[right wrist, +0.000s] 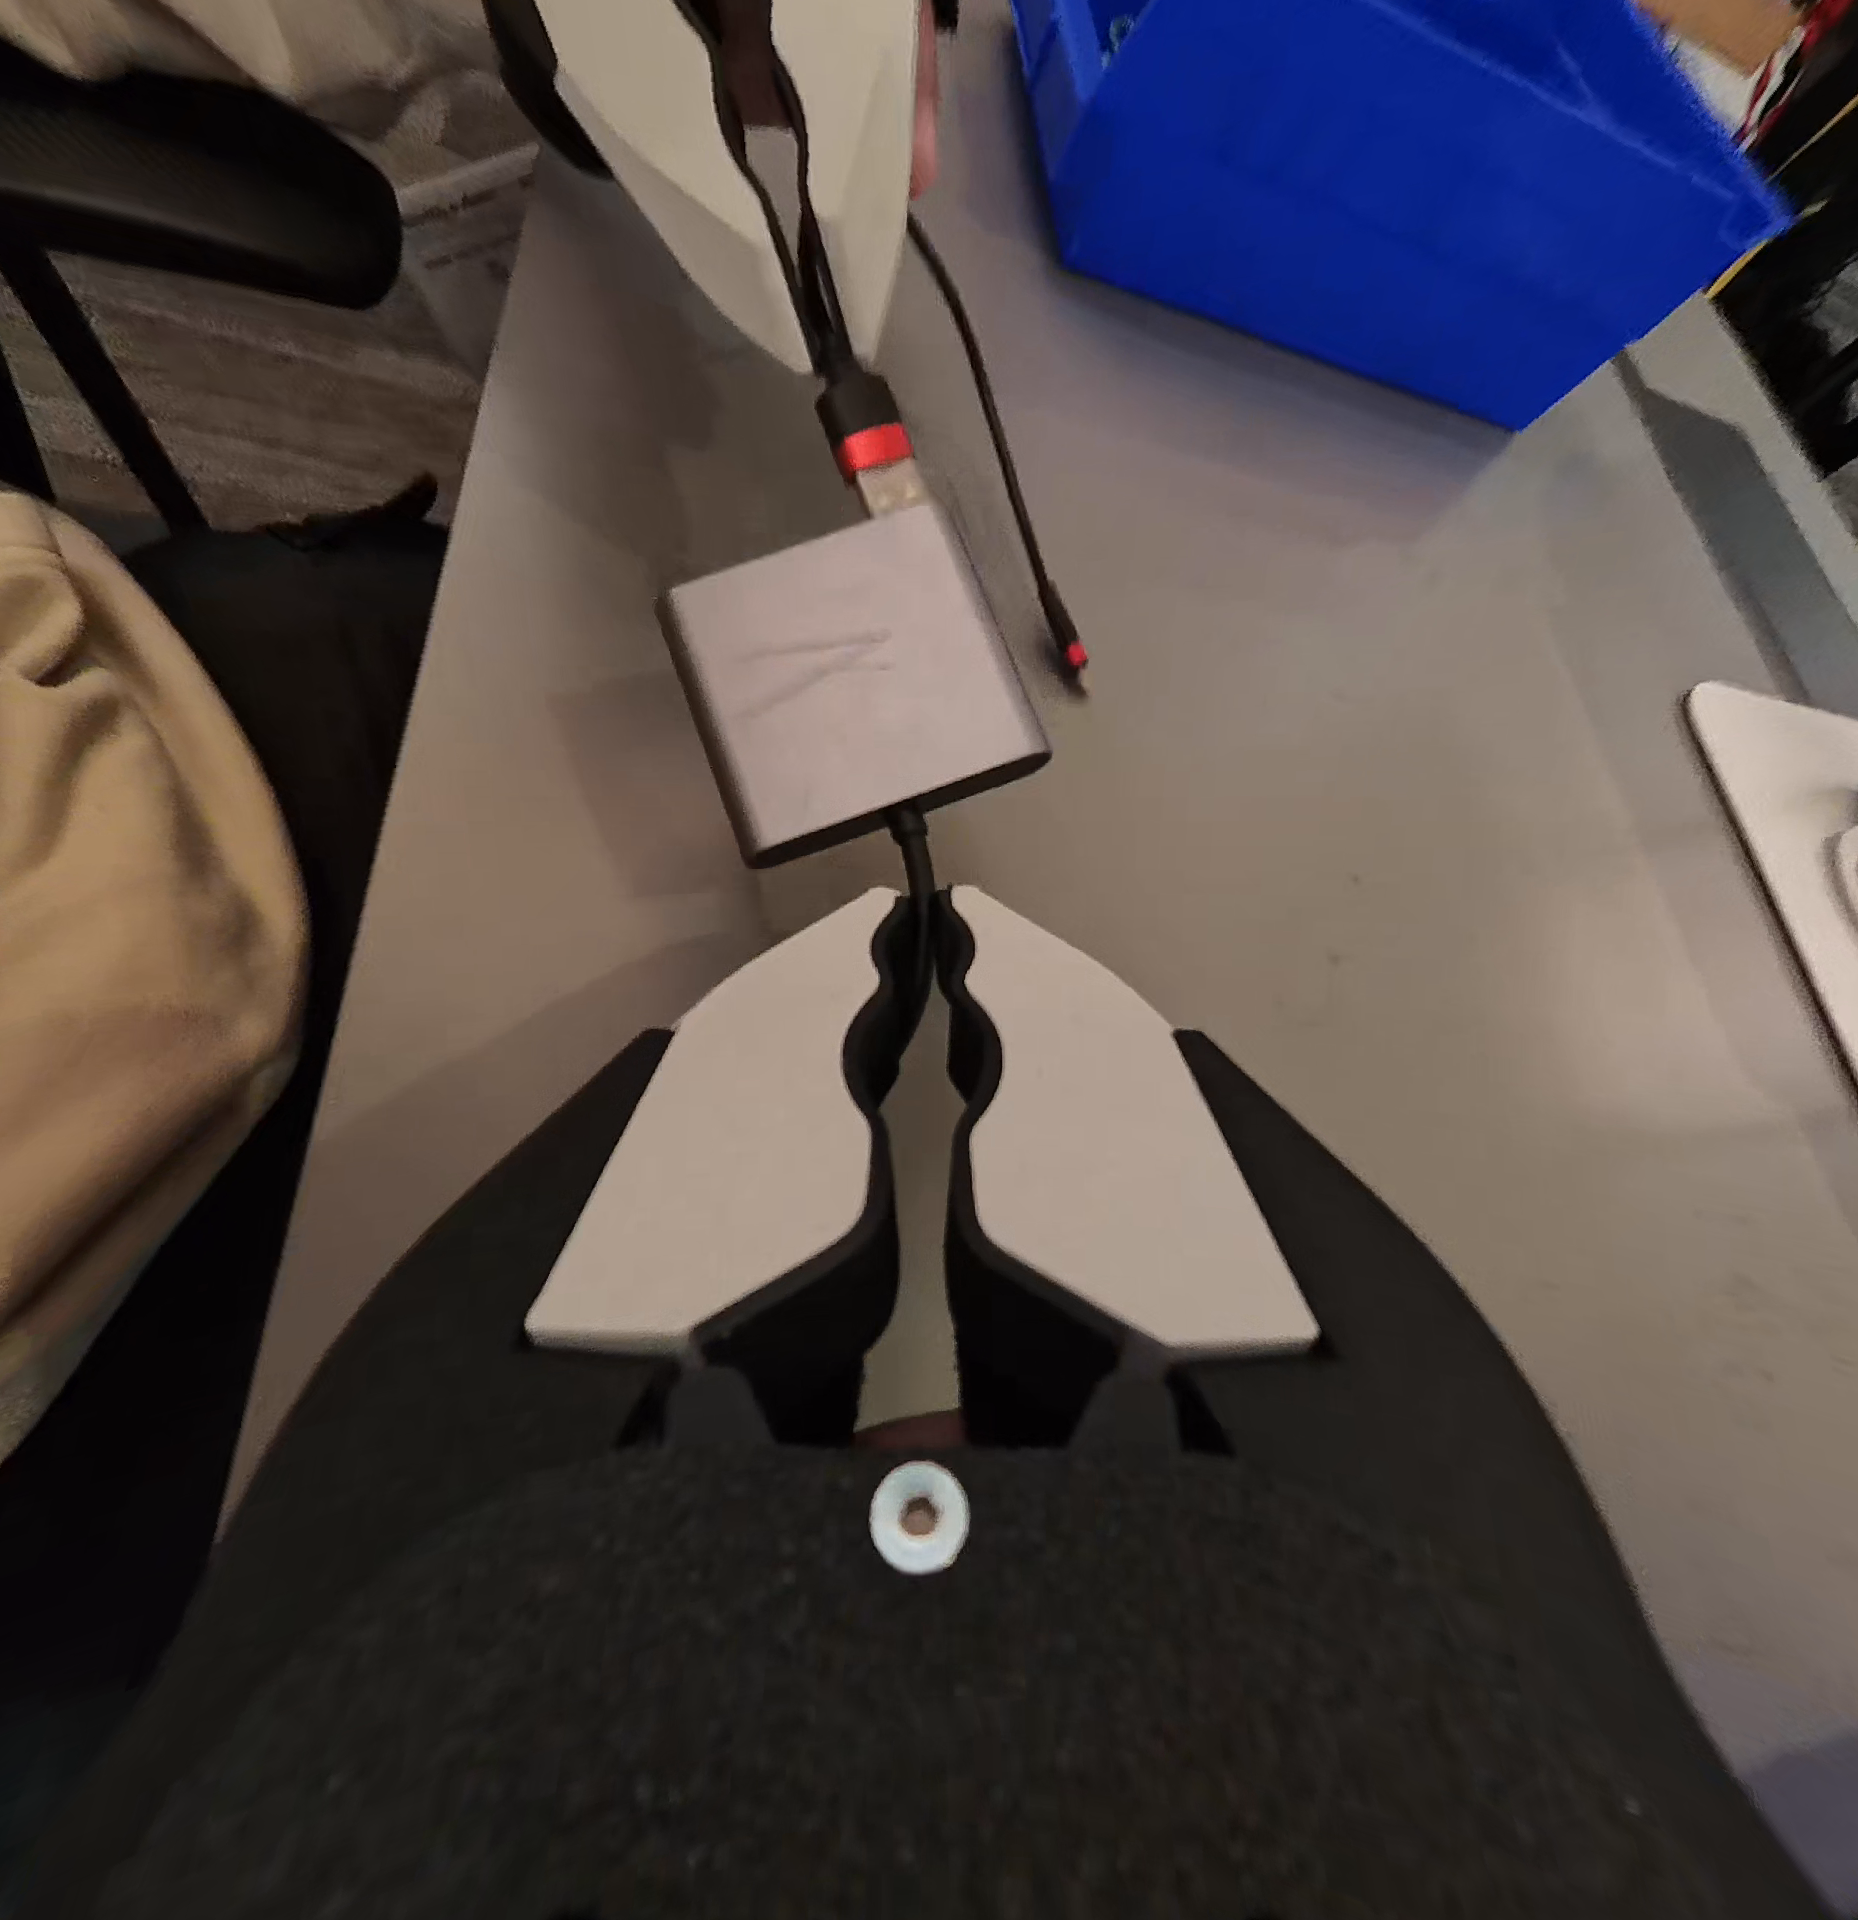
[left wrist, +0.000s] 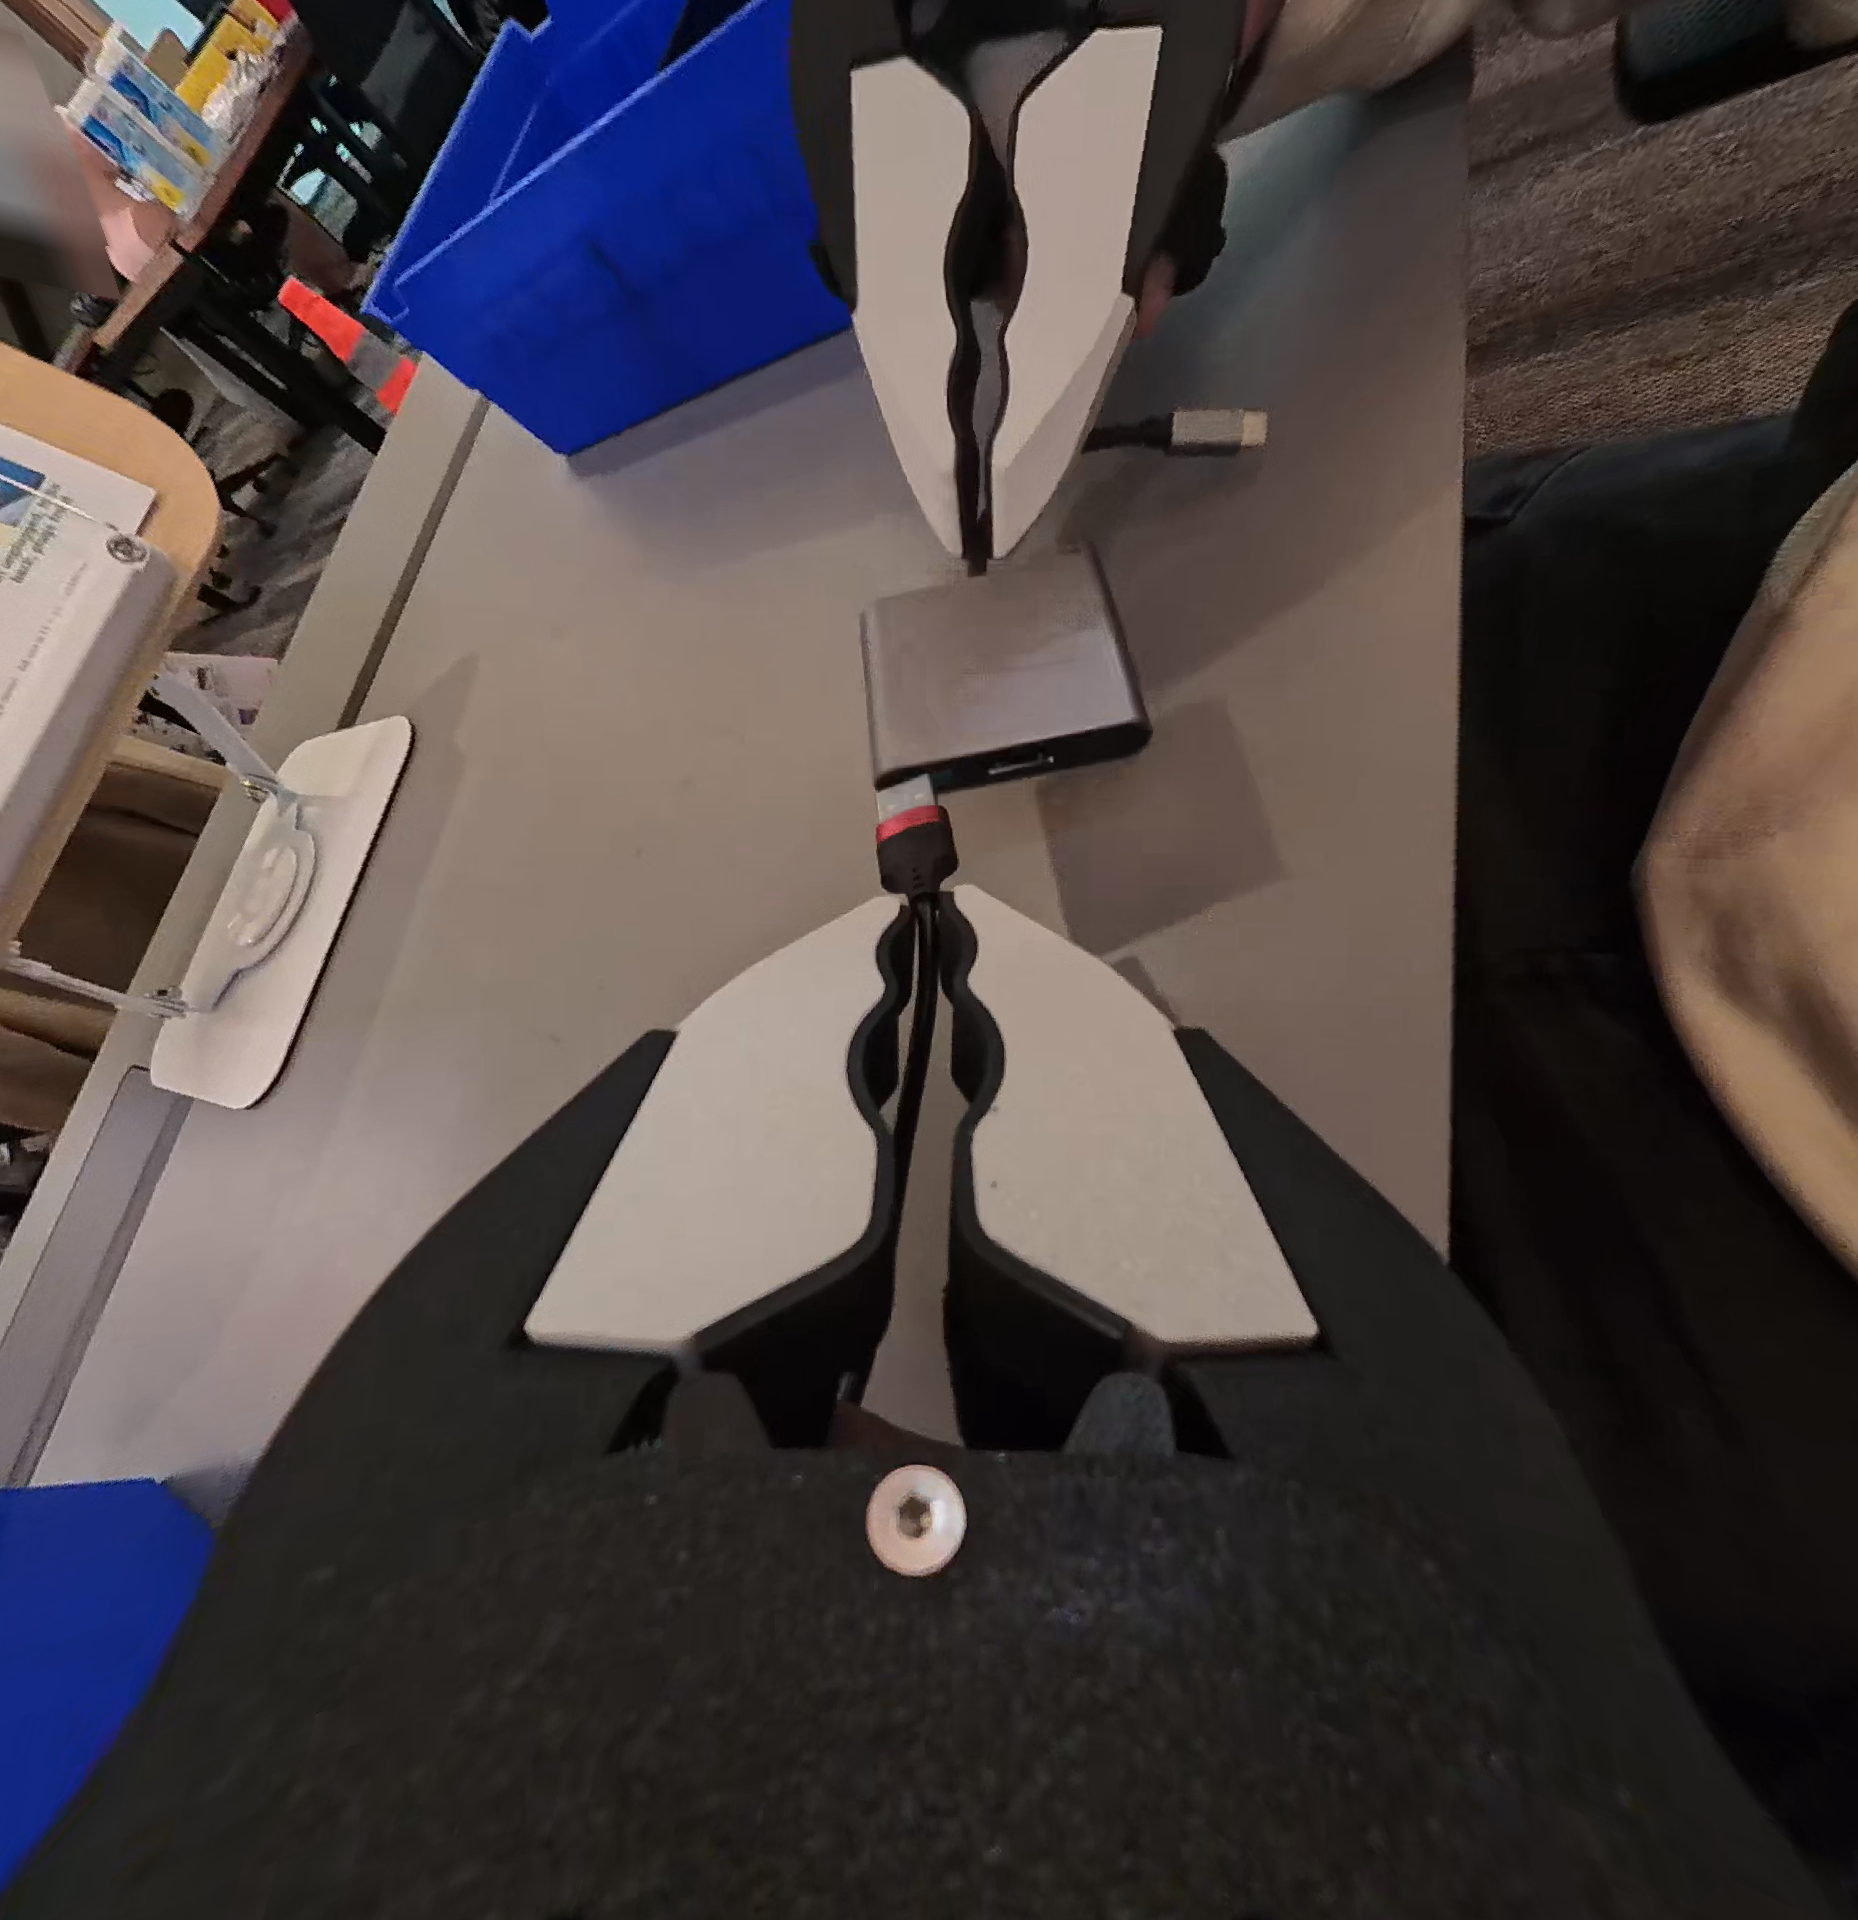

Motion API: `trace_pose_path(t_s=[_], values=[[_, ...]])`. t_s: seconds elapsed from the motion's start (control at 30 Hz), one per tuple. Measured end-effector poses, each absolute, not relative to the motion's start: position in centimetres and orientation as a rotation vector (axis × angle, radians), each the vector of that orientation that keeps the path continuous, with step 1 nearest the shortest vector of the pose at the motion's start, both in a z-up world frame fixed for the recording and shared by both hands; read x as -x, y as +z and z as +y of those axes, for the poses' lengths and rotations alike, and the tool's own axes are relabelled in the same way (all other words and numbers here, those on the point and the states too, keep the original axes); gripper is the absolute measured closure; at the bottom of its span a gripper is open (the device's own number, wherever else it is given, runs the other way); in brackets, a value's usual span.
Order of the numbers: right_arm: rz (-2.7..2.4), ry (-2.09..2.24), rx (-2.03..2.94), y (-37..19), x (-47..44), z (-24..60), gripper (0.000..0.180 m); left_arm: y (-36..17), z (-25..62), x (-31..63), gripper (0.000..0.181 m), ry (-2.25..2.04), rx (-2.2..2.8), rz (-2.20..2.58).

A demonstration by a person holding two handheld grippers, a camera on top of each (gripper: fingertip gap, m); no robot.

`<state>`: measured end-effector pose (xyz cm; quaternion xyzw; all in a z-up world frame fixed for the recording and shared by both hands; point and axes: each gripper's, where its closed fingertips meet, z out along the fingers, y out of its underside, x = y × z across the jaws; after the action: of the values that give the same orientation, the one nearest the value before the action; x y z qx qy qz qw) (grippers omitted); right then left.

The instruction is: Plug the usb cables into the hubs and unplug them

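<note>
Right at the port: plug meets hub

Here the flat grey metal hub [left wrist: 1003,675] lies on the grey tabletop [left wrist: 613,790], between the two grippers. The silver tip of the black USB plug with a red band [left wrist: 912,831] sits at the hub's port edge, partly entered or just touching; how deep it is cannot be told.

The left gripper [left wrist: 925,896] has its fingers narrowed onto the black cable just behind that plug. The right gripper [right wrist: 923,896] pinches the hub's own short black lead [right wrist: 917,857] where it leaves the opposite edge, bracing the hub.

By my judgement, the step in hand is insertion or withdrawal at this port. The next move calls for a straight push or pull along the plug's axis while the right side keeps the hub from sliding.

The cable's other red-tipped end [right wrist: 1072,652] lies loose beside the hub, and a silver-ended connector [left wrist: 1211,428] rests farther off. A blue plastic bin [left wrist: 634,239] stands near on the tabletop; its contents are not visible.
</note>
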<state>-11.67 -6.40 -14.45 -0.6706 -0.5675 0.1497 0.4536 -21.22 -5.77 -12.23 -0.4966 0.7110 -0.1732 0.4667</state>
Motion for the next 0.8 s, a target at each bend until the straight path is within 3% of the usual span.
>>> trace_pose_path(t_s=[0.17, 0.3, 0.63, 0.8], values=[[-1.452, 0.347, 1.844, -17.1, 10.8, -5.4, 0.176, -13.8, -5.3, 21.6, 0.177, -0.432, 1.27, 1.759], [-1.39, 0.311, 1.891, -16.2, 10.3, -5.9, 0.176, -15.0, -4.7, 21.9, 0.177, -0.37, 1.303, 1.766], [-1.164, -0.446, 1.675, -12.1, 6.4, -7.7, 0.176, -15.5, -4.8, 21.2, 0.177, -0.483, 1.313, 1.74], [-0.996, 0.045, 2.053, -15.6, 6.1, -4.9, 0.176, -14.5, -4.8, 20.6, 0.177, -0.48, 1.283, 1.719]])
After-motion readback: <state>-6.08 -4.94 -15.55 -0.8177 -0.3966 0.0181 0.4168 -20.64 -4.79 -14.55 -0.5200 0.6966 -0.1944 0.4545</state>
